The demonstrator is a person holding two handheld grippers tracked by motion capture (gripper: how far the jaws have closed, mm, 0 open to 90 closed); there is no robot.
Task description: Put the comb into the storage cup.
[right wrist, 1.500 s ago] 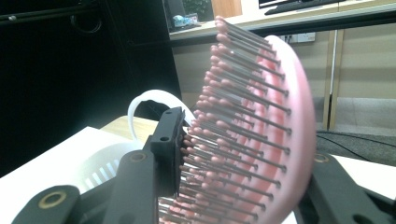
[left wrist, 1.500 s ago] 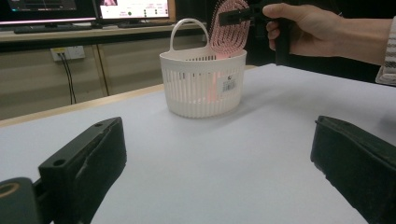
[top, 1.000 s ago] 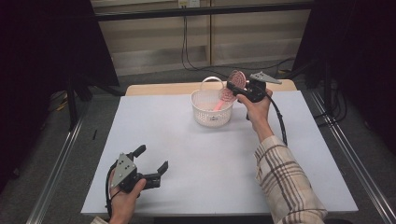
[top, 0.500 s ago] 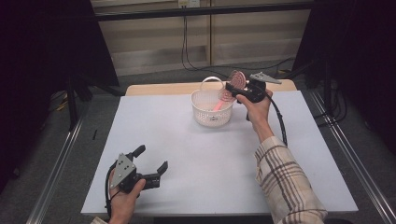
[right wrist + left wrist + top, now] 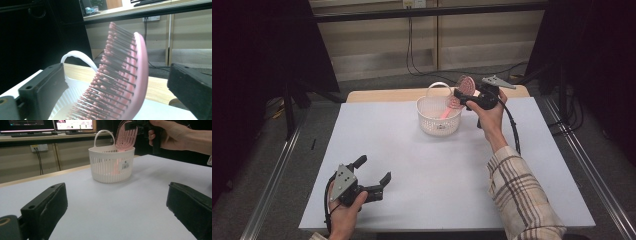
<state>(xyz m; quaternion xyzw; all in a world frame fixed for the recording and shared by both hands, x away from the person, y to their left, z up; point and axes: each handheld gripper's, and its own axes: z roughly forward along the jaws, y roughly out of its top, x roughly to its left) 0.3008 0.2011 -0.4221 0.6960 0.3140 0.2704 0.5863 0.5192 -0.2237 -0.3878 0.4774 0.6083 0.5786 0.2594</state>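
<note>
A white slotted basket (image 5: 439, 117) with a hoop handle stands at the far middle of the white table (image 5: 422, 165). A pink hairbrush (image 5: 466, 84) stands tilted in it, handle down inside and head above the rim. My right gripper (image 5: 462, 91) is at the brush head. Its jaws have just been opening and now stand wide on either side of the brush (image 5: 132, 62), with neither pad touching it. My left gripper (image 5: 373, 169) rests open near the front left edge with nothing between its jaws, facing the basket (image 5: 111, 167).
A wooden bench edge (image 5: 382, 95) runs behind the table. Metal rails (image 5: 272, 180) flank the table on both sides. Cables (image 5: 412, 55) hang at the back wall. A plaid-sleeved forearm (image 5: 517, 195) crosses the right half of the table.
The right gripper's jaws have spread apart from the brush head, which stays leaning in the basket. Neither hand has moved.
</note>
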